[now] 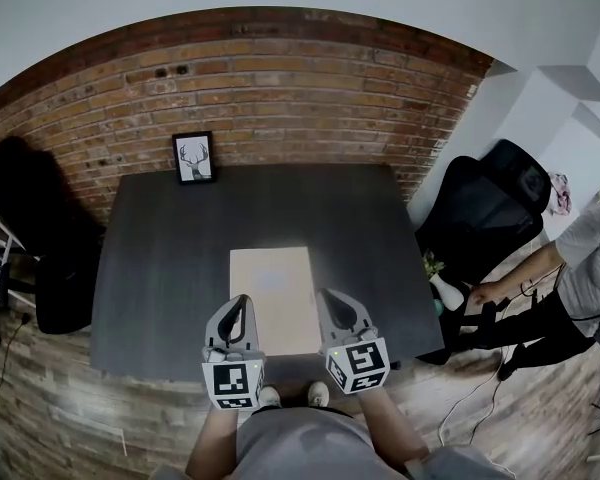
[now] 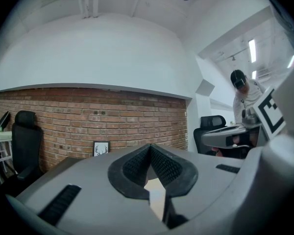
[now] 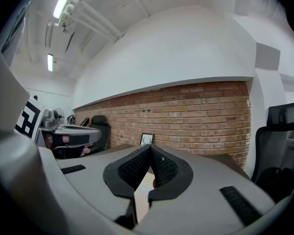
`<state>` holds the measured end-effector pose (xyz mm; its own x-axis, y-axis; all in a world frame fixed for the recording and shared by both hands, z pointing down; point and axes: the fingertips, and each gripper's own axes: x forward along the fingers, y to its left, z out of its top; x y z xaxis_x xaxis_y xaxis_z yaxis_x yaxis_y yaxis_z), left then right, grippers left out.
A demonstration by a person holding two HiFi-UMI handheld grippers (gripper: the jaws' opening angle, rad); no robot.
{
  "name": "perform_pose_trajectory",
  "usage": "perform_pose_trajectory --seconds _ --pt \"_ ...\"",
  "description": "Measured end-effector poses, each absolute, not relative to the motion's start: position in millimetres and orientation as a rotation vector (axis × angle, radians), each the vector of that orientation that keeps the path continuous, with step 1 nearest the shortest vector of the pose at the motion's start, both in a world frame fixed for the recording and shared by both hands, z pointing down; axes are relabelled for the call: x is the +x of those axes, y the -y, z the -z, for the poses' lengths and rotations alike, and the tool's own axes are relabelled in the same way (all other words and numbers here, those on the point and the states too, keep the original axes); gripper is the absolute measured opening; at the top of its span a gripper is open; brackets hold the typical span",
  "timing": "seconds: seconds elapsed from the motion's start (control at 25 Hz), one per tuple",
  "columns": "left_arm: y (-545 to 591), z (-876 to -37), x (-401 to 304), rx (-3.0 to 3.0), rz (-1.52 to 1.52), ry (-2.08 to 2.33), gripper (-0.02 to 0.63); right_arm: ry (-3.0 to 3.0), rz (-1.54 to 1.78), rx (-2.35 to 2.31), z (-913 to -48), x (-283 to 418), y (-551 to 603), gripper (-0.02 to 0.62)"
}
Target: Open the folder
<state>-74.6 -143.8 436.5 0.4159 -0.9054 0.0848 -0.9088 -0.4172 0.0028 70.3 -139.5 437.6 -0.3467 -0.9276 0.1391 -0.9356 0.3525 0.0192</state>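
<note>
**Tan folder point(image 1: 272, 293) shut, jaws clenched empty**

Flat on dark table point(image 1: 160, 268), toward near edge, cover down. Flanked at near end by left gripper point(image 1: 242, 306) and right gripper point(image 1: 328, 300), both clenched on nothing. Contact with folder: cannot tell. Risks: shoving whole folder across smooth top if driven in without parting jaws; pinching both leaves together, lifting everything instead of cover alone.

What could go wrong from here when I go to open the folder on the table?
1. The folder lies flat on the table, and the left gripper and right gripper both have their jaws together, so a tip may shove the whole folder rather than lift its cover.
2. The folder sits near the table's front edge; a pull toward you might slide it off.
</note>
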Motion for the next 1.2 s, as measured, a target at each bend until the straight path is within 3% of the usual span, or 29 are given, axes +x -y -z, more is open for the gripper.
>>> perform_pose_trajectory --seconds 0.4,0.48,0.56,1.2 --pt "146.9 -451.0 -53.3 2.624 -0.181 1.621 0.009 2.465 -0.275 1.665 -470.0 91.0 152.8 0.000" --pt "146.7 -455.6 -47.6 2.647 -0.200 1.591 0.072 2.459 -0.297 1.659 -475.5 94.2 153.6 0.003" --pt "146.6 -464.3 -42.0 2.666 -0.237 1.563 0.095 2.448 -0.331 1.649 -485.6 97.6 154.0 0.013" --pt "114.3 -575.4 -3.3 2.800 -0.920 1.267 0.161 2.255 -0.699 1.520 -608.1 116.6 134.7 0.058"
